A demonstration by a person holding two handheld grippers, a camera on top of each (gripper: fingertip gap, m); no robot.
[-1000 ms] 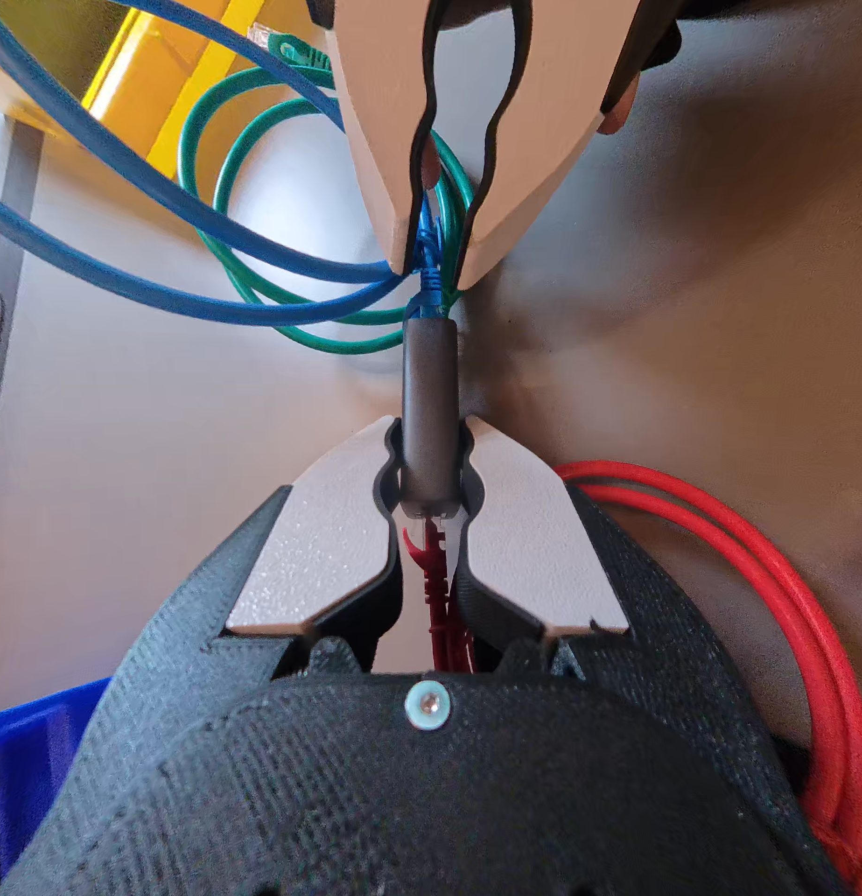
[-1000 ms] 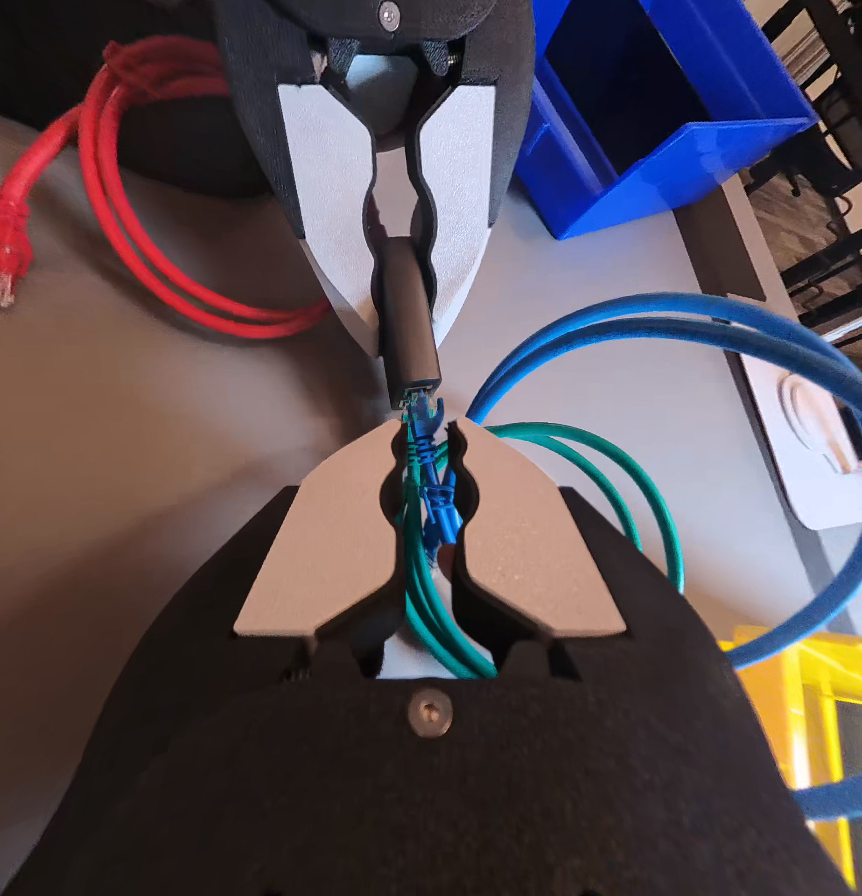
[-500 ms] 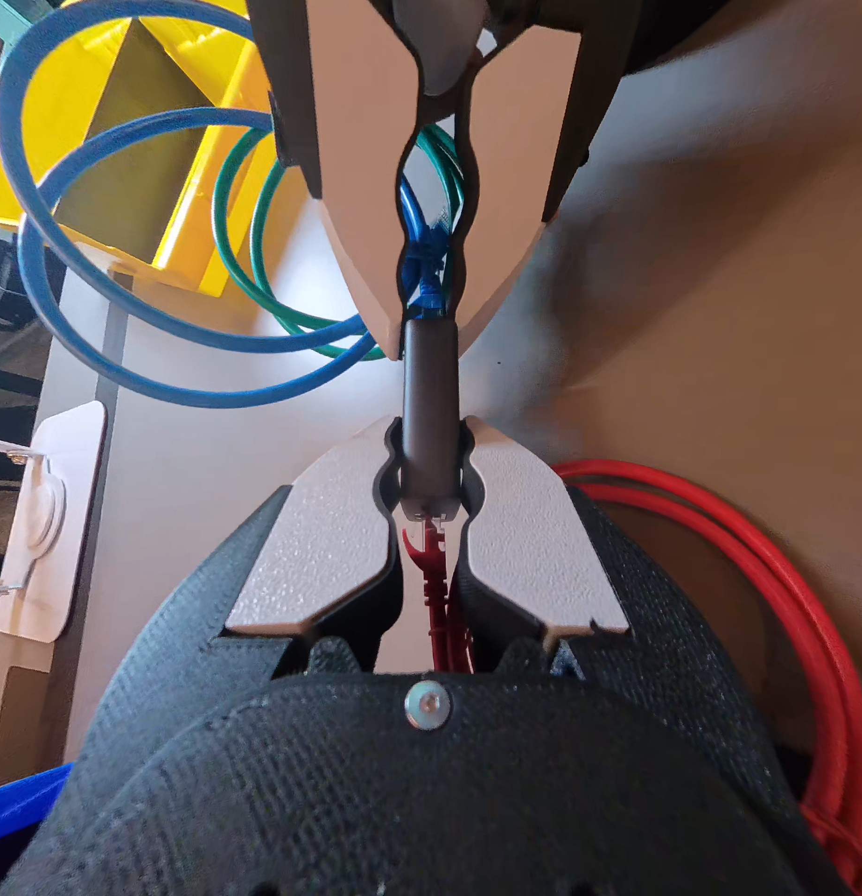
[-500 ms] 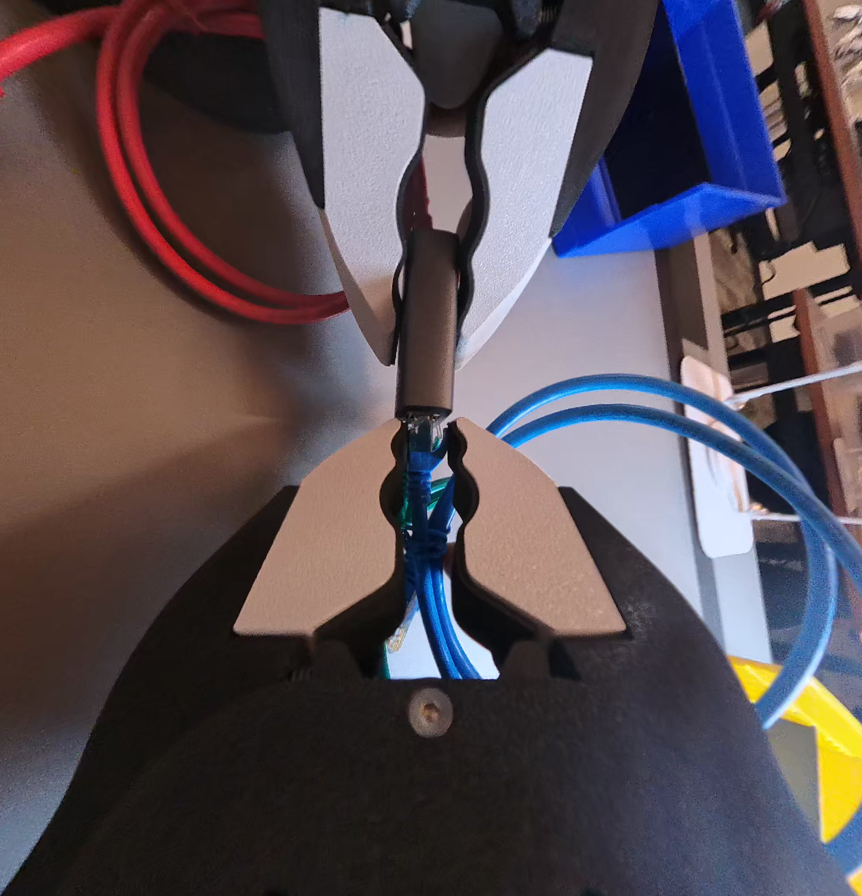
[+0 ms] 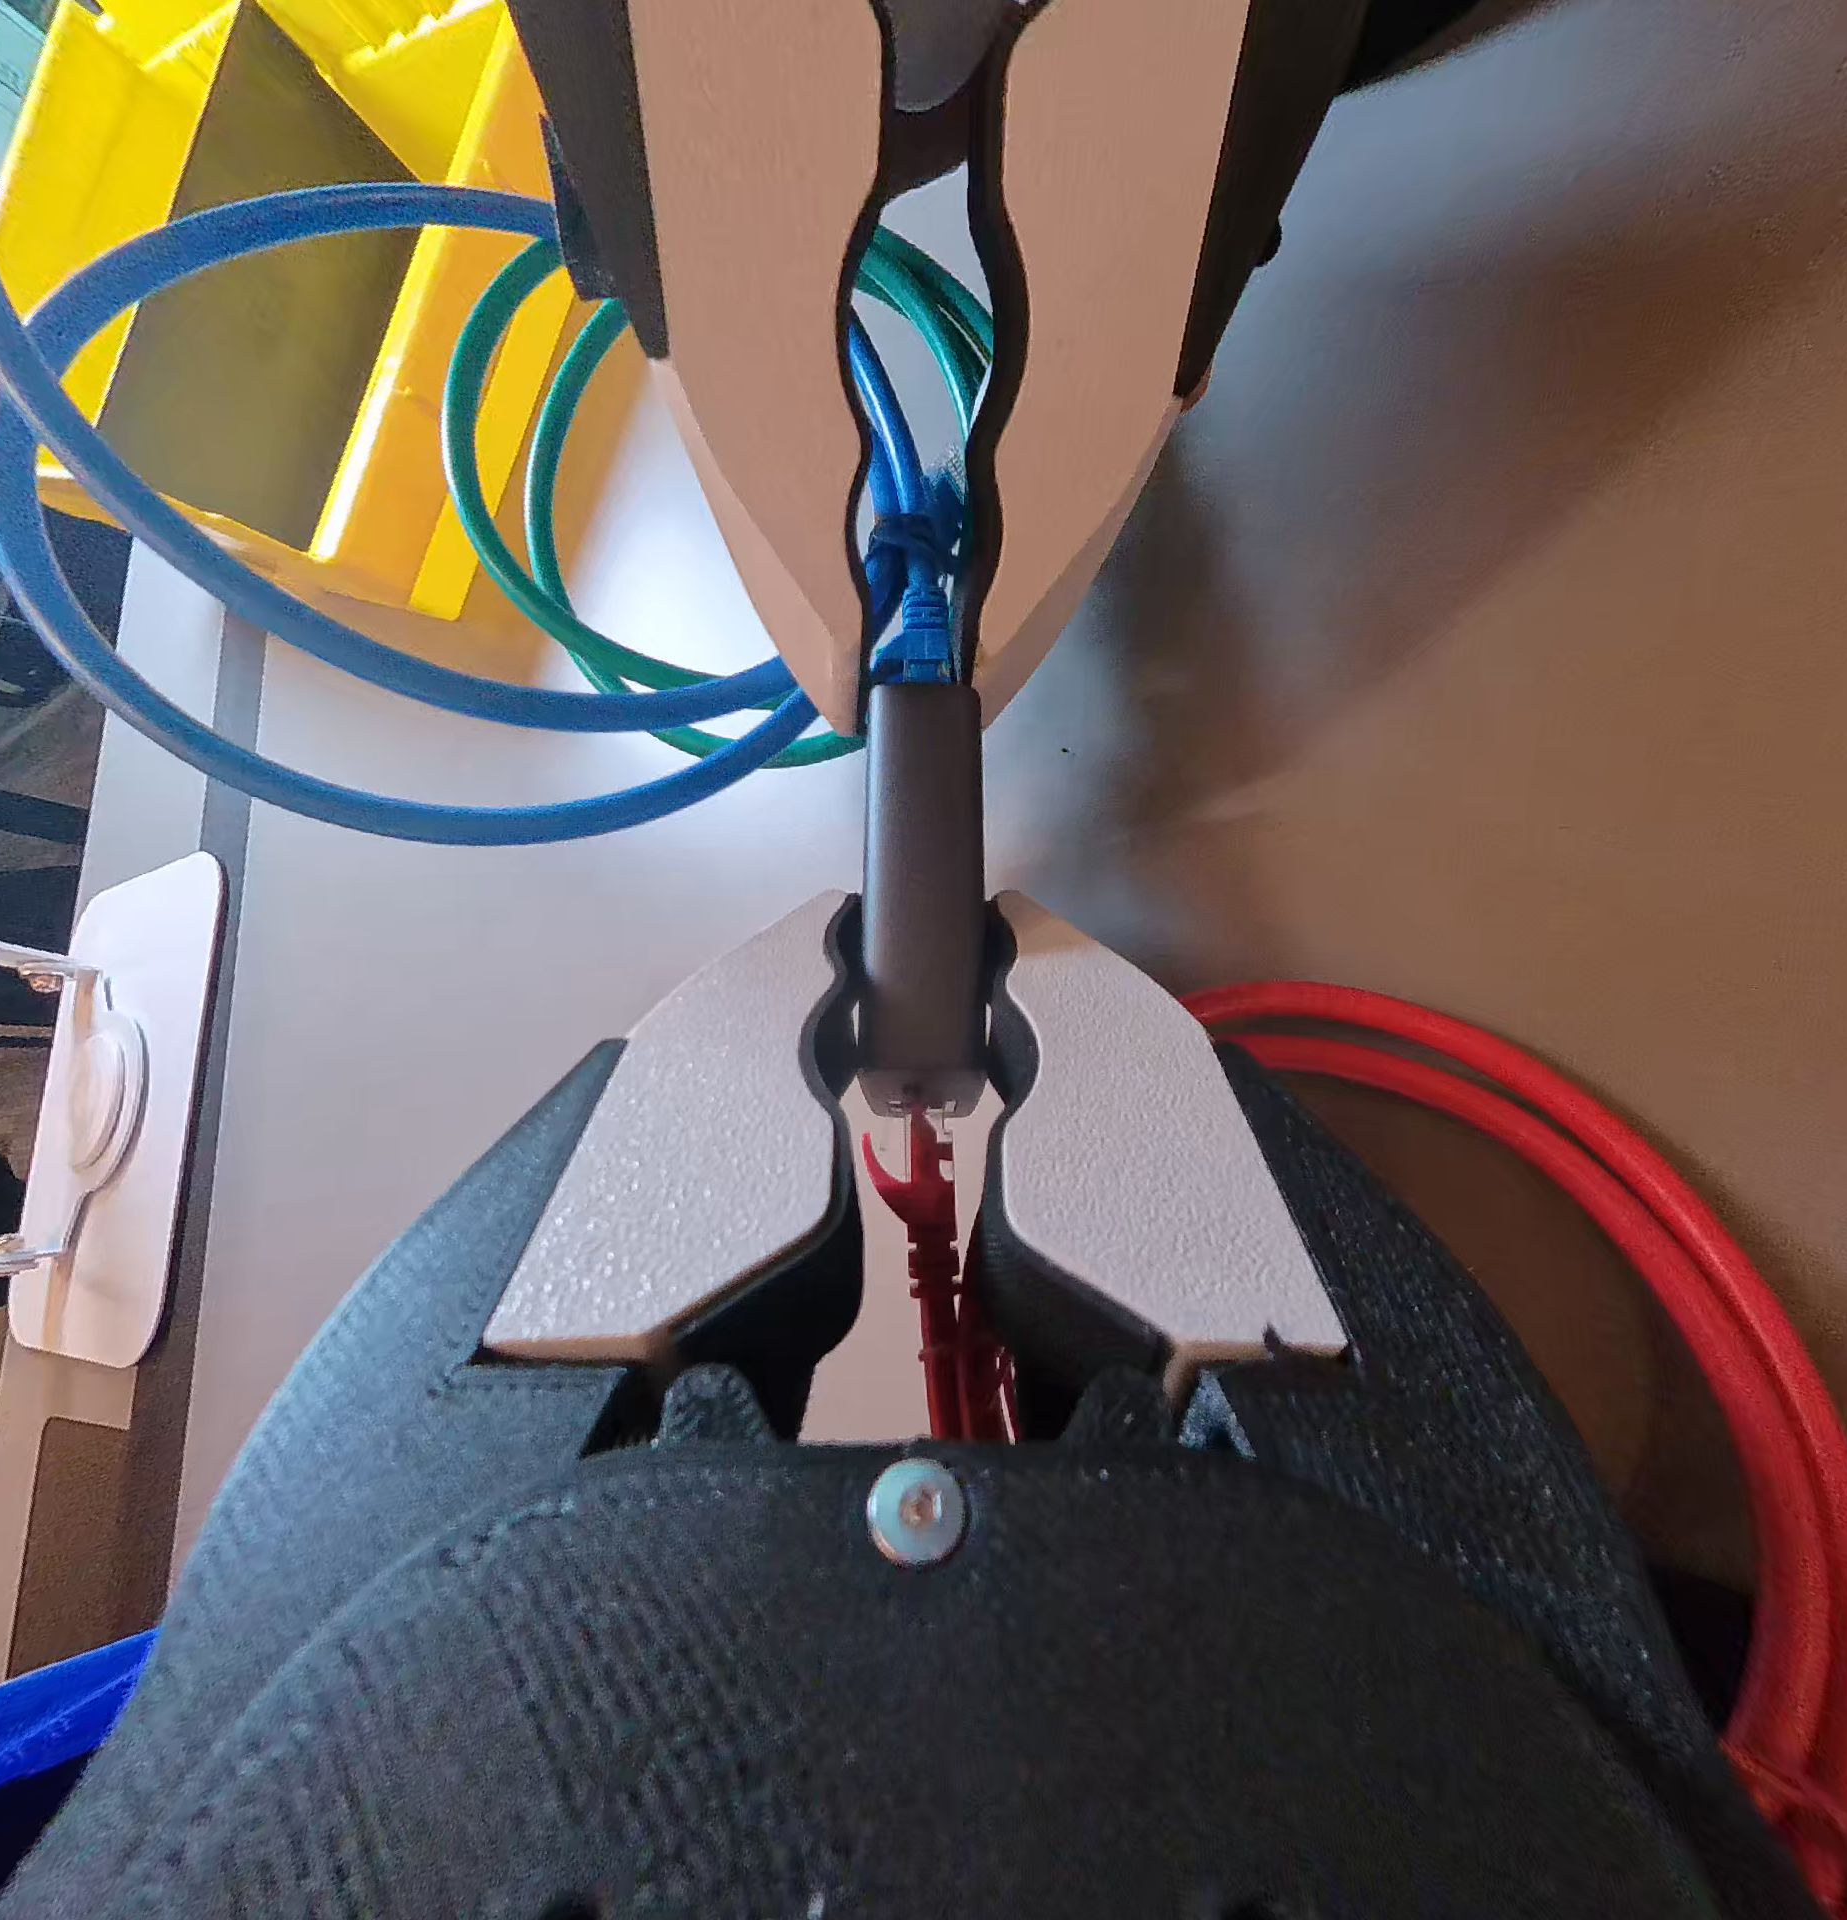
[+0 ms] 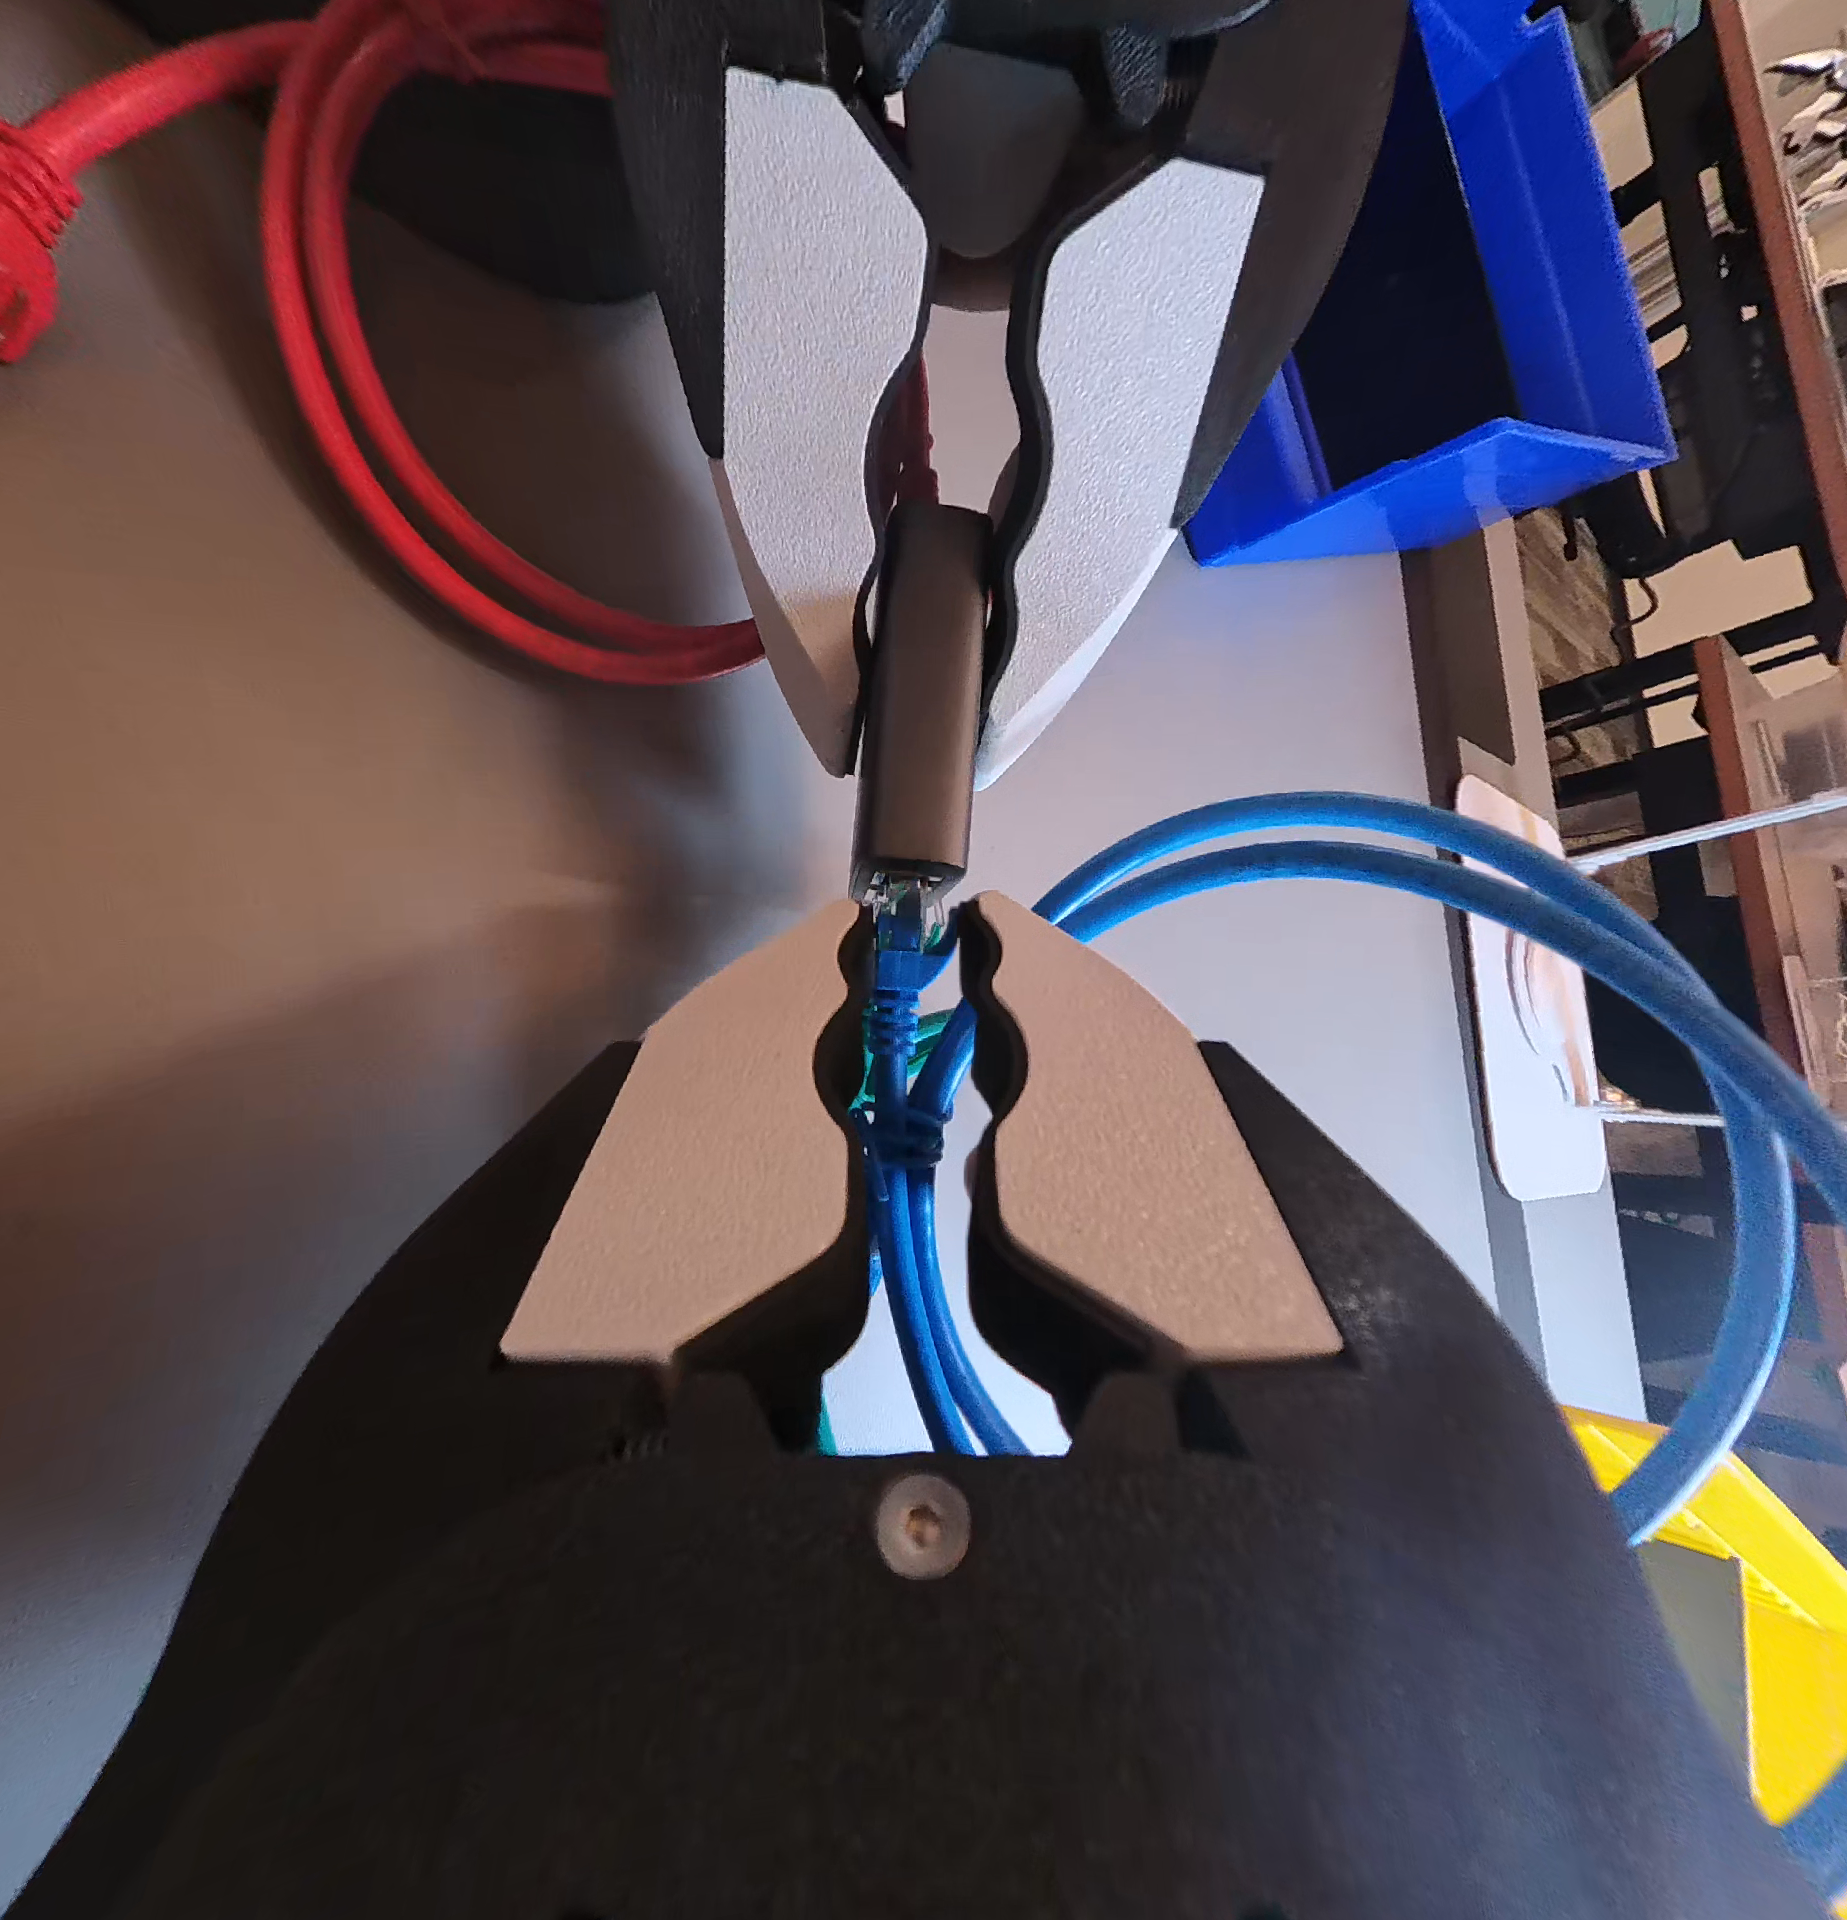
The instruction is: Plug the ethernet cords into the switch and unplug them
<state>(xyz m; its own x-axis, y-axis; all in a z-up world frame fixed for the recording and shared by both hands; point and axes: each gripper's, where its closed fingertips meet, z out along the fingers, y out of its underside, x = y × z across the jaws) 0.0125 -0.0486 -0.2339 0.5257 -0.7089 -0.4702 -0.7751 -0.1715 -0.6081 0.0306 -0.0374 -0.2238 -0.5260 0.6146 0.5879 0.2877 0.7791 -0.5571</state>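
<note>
My left gripper (image 5: 921,920) is shut on a dark grey switch (image 5: 921,873), a small bar held lengthwise above the table. A red cord (image 5: 1584,1164) has its plug (image 5: 924,1184) in the switch's near end, between my left fingers. My right gripper (image 6: 911,914) is shut on the blue cord's plug (image 6: 898,961), whose tip sits in the switch's (image 6: 919,707) other end. The two grippers face each other tip to tip; the right gripper (image 5: 914,665) shows at the top of the left wrist view. A green cord (image 5: 503,499) loops behind the blue cord (image 5: 275,644).
A yellow bin (image 5: 275,260) stands beyond the blue and green loops, and a blue bin (image 6: 1470,312) behind my left gripper (image 6: 919,727). A white plate (image 5: 108,1122) is fixed at the grey table's edge (image 5: 223,935). Shelving stands past the edge (image 6: 1729,623). Left and right tips are no more than a few centimetres apart.
My right gripper has closed the gap to the switch, bringing the blue plug into its end. The green cord has slipped back out of the right fingers. Both grippers have tilted together.
</note>
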